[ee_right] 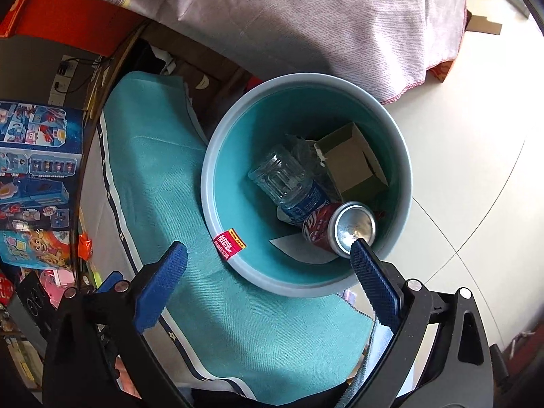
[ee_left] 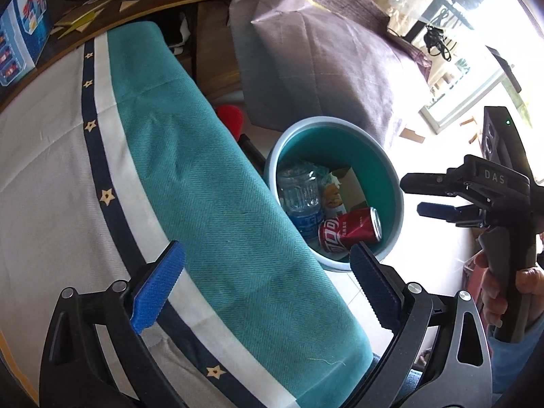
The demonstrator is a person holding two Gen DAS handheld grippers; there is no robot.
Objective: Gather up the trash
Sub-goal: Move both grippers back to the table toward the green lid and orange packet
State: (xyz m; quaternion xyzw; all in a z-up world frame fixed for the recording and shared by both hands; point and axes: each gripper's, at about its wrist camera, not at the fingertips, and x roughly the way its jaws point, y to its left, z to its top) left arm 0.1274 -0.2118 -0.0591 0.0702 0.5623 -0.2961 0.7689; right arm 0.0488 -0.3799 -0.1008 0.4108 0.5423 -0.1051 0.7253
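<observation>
Right now both grippers are spread wide with nothing between their blue pads. The left gripper [ee_left: 267, 285] hangs over the teal cloth [ee_left: 221, 204] that covers the table edge, and one blue pad [ee_left: 158, 287] sits above the white stripe with little stars. The right gripper [ee_right: 268, 280] hangs above the bin [ee_right: 217, 156], which stands on the pale floor just beside the cloth. From the left view you can also see the right gripper off to the side, with a hand [ee_left: 499, 289] wrapped round its handle. Down inside the bin lies the trash: a red can [ee_right: 335, 227] on its side with its shiny end facing up, a clear water bottle [ee_right: 289, 183] with a blue label touching the can, and a small brown box [ee_right: 352, 163] leaning behind them. A white scrap [ee_right: 299, 250] lies on the bin's teal bottom near the can. A little red sticker [ee_right: 229, 245] sits on the bin's rim next to the cloth. Behind the bin a grey-purple cloth [ee_right: 306, 17] is draped over something big.
</observation>
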